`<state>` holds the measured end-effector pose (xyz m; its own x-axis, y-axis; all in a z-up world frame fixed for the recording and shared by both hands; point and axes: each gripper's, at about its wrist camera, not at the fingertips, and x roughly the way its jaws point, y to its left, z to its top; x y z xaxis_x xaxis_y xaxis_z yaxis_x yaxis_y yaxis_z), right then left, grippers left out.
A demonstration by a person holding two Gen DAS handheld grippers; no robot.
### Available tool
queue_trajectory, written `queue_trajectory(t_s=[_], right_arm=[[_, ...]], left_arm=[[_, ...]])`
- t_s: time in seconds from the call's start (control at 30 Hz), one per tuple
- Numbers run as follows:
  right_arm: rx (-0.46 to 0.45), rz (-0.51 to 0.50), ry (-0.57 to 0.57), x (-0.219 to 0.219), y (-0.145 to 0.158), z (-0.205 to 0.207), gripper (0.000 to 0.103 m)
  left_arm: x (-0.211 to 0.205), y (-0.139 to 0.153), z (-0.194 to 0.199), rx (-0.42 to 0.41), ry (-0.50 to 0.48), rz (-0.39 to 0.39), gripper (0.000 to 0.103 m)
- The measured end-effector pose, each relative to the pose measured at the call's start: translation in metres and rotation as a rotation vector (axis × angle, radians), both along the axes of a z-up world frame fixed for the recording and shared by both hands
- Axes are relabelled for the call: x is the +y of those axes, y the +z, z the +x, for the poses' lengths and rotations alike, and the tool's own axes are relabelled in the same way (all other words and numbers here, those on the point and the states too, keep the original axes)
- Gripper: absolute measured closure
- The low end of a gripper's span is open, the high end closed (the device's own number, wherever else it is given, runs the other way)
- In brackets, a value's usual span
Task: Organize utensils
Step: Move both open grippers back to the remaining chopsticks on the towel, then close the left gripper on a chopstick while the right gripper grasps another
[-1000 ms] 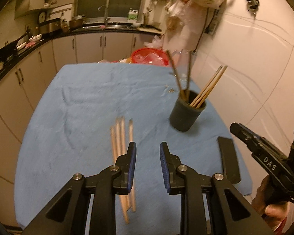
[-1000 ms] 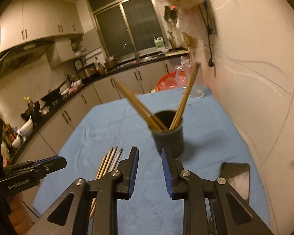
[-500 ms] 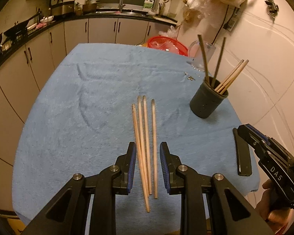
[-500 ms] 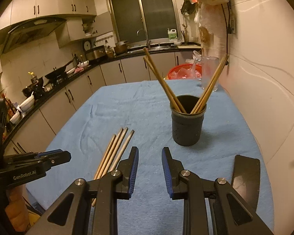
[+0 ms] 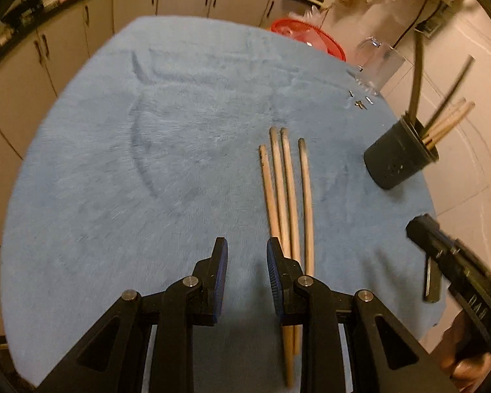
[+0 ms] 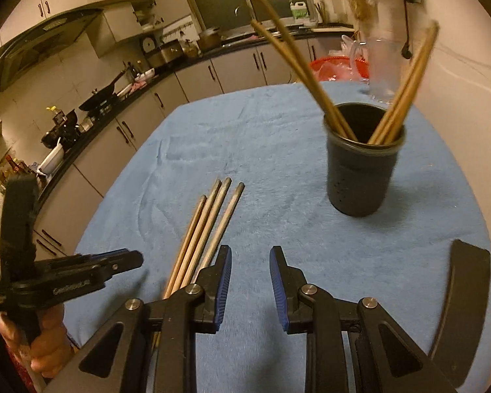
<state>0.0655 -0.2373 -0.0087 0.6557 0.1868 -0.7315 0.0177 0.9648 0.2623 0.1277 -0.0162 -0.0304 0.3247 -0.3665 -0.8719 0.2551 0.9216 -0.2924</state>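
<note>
Several wooden chopsticks (image 5: pixel 286 190) lie side by side on the blue cloth (image 5: pixel 147 163); they also show in the right wrist view (image 6: pixel 206 229). A dark cup (image 5: pixel 397 160) at the right holds several chopsticks; it stands ahead in the right wrist view (image 6: pixel 360 173). My left gripper (image 5: pixel 247 255) is open and empty, low over the cloth just left of the loose chopsticks' near ends. My right gripper (image 6: pixel 250 262) is open and empty, between the loose chopsticks and the cup.
A black flat piece (image 6: pixel 458 298) lies at the cloth's right edge. A clear glass jug (image 5: pixel 376 65) and a red basket (image 5: pixel 311 37) stand at the far end. Small metal bits (image 5: pixel 360 103) lie near the jug. Kitchen cabinets run along the left.
My left gripper has moved left and lower, so the loose chopsticks now lie to the right of its jaws. My right gripper has come closer to the cup and the chopsticks.
</note>
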Motion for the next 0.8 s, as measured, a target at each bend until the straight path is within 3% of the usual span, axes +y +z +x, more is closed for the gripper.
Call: queue_trajectory(t_s=[0.33, 0.53, 0.6, 0.8], right_arm=[[0.034, -0.001, -0.014, -0.005, -0.011, 0.009, 0.076], [0.029, -0.014, -0.019, -0.009, -0.009, 0.008, 0.076], [0.029, -0.013, -0.021, -0.009, -0.007, 0.010, 0.076], [0.067, -0.008, 0.000, 0.004, -0.008, 0.031, 0.076]], left_arm=[[-0.029, -0.015, 0.055, 0.081, -0.005, 0.007, 0.078], [-0.045, -0.025, 0.069, 0.084, -0.008, 0.059, 0.084], [-0.047, -0.027, 0.071, 0.072, 0.004, 0.089, 0.093], [-0.021, -0.026, 0.061, 0.053, 0.052, 0.153, 0.094]])
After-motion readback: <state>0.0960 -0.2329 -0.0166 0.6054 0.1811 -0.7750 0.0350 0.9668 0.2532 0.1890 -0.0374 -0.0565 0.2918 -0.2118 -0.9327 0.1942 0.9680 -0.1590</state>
